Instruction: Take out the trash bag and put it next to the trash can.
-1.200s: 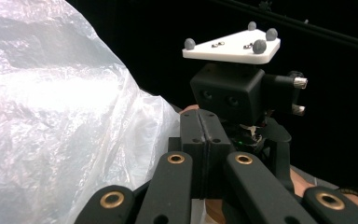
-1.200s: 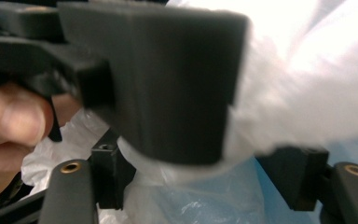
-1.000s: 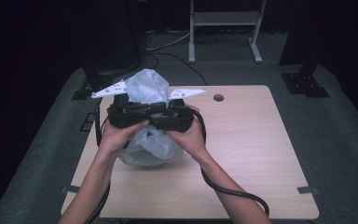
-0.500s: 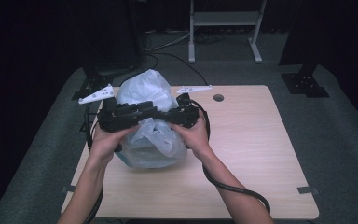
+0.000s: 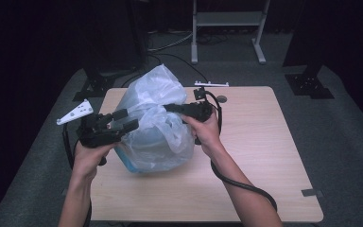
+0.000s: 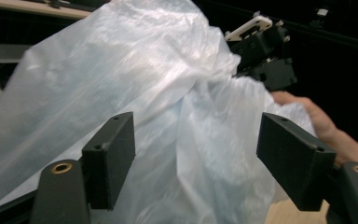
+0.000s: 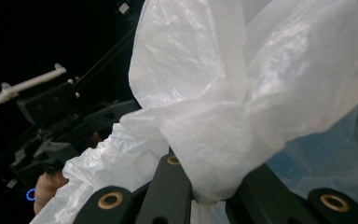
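The right gripper (image 7: pixel 205 186) has its jaws clamped on a gathered fold of the translucent plastic bag (image 5: pixel 153 123). The left gripper (image 6: pixel 196 163) has just been opening; its jaws stand well apart with bag film in front of them, the pads (image 6: pixel 114 149) clear of it. The bag stands on the left half of the desk (image 5: pixel 264 156), near its far edge, between both hands.
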`<action>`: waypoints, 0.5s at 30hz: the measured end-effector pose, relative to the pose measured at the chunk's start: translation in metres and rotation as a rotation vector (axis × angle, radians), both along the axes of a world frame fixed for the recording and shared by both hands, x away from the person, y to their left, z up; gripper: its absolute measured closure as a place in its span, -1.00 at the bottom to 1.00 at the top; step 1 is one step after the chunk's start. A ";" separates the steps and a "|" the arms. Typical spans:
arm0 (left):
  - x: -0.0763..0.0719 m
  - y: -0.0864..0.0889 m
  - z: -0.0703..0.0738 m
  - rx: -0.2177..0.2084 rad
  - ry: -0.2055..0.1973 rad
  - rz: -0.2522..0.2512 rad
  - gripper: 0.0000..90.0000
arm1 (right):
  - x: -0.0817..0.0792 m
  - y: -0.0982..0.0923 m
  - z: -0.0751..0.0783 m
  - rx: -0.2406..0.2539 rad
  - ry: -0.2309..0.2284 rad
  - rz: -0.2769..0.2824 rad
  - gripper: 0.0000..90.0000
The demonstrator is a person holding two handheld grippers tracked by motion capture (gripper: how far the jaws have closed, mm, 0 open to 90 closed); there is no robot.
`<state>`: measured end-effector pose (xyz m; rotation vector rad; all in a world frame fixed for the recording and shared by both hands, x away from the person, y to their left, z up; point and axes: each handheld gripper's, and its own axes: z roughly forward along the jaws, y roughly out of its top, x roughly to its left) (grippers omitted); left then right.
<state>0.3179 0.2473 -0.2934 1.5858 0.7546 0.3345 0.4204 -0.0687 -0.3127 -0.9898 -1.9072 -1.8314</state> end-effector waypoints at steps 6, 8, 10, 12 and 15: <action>-0.012 0.014 -0.009 0.005 -0.022 0.078 -0.69 | 0.002 -0.005 0.012 0.019 0.001 -0.013 0.98; -0.016 0.019 -0.013 0.000 -0.029 0.106 -0.75 | 0.003 -0.007 0.016 0.021 -0.003 -0.018 0.98; -0.019 0.021 -0.019 -0.004 -0.026 0.115 -0.77 | 0.004 -0.009 0.020 0.025 -0.004 -0.023 0.98; -0.022 0.022 -0.025 0.003 -0.025 0.122 -0.77 | 0.004 -0.010 0.024 0.031 -0.005 -0.026 0.98; -0.025 0.026 -0.032 0.004 -0.020 0.138 -0.79 | 0.005 -0.012 0.031 0.034 -0.013 -0.032 0.98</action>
